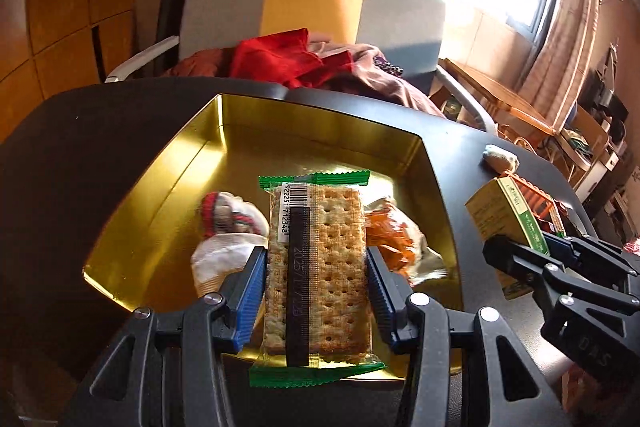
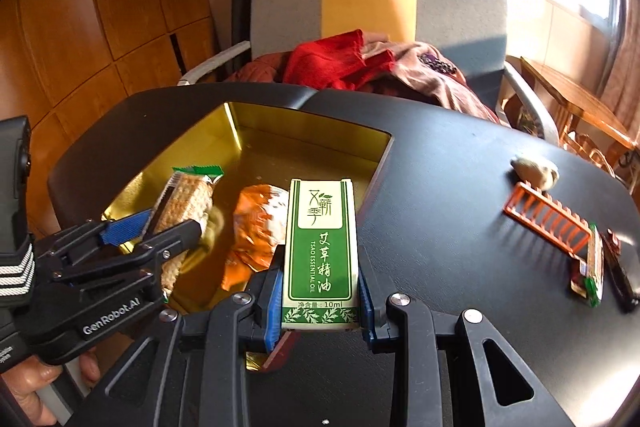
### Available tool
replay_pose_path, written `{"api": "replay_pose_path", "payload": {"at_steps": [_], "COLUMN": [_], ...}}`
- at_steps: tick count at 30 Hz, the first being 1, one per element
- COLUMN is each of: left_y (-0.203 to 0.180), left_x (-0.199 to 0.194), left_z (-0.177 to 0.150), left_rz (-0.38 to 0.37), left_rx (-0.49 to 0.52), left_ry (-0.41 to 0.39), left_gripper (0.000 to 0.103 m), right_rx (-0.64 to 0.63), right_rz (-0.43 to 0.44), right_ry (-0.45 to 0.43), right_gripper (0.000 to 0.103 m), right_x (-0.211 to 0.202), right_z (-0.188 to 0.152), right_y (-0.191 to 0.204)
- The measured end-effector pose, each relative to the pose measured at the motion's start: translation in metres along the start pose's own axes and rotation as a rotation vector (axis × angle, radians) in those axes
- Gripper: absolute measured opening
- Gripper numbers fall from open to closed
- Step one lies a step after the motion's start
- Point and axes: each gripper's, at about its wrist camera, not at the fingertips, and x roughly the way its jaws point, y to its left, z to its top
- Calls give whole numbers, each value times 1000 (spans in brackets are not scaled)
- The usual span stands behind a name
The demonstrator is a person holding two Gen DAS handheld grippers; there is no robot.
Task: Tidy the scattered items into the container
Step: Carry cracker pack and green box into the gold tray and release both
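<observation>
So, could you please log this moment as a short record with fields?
container: gold tin, open, on black table
left gripper: shut on cracker pack, over tin
right gripper: shut on green box, at tin's edge
in tin: orange wrapper, sock
on table: orange rack, pale lump

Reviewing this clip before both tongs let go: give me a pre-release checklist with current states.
1. Left tongs grip the cracker packet: ok.
2. Packet over the gold tin: ok.
3. Right tongs grip the essential oil box: ok.
4. Box fully over the tin: cannot tell; it sits near the tin's right edge.
5. Table items all tidied: not ok; orange rack and pale lump remain out.
</observation>
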Motion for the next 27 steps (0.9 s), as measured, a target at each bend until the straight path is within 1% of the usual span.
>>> {"api": "replay_pose_path", "payload": {"at_steps": [12,15,19,23,27], "left_y": [30,40,50,55,60], "left_x": [16,22,30,32,32], "left_z": [8,13,24,30,28], "left_rz": [77,95,110,88,86], "left_rx": [-36,-51,-66,-79,-102], "left_ry": [16,23,23,29,32], "left_gripper": [49,49,49,50,53], "right_rx": [-24,-19,-5,42,50], "right_rz": [51,76,138,240,238], "right_ry": [40,57,69,86,80], "right_gripper": [31,31,31,34,36], "right_x": [38,49,63,72,69], "right_z": [23,29,38,44,42], "right_y": [26,30,38,42,43]}}
